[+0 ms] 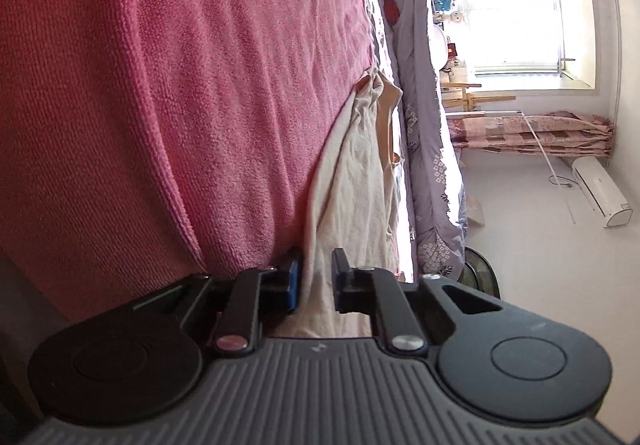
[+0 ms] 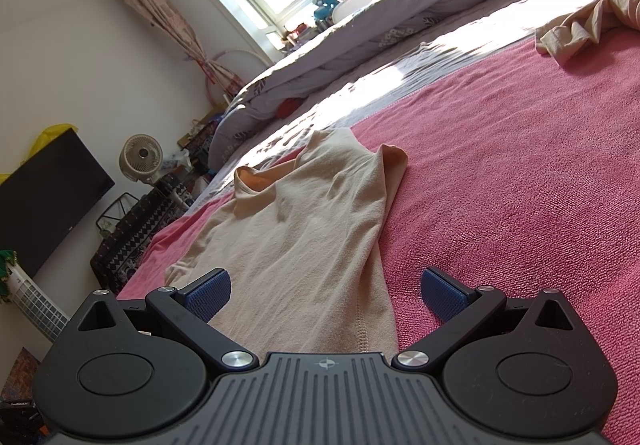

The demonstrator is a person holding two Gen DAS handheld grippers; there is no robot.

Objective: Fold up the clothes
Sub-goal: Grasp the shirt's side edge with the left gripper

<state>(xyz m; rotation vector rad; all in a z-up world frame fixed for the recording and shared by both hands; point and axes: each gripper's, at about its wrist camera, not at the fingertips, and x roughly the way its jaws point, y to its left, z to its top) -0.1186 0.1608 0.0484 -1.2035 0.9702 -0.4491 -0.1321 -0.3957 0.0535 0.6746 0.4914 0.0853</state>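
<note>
Bedspread (image 2: 520, 185) of pink towelling stretches ahead of both claws, and on it a cream top (image 2: 304, 229) lies flat, thin, soft and light, likely to sag and crease when lifted. The right gripper (image 2: 326, 291) rests spread wide over its near hem; the left gripper (image 1: 316, 281), rolled sideways, pinches the hem edge, a sensible hold.

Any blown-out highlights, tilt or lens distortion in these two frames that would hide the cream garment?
Left wrist view: rolled sideways, window blown out white, cream garment readable between the left gripper fingers. Right wrist view: sunlit band on the grey sheet overexposed, fisheye bends the walls, garment evenly lit and sharp.
</note>
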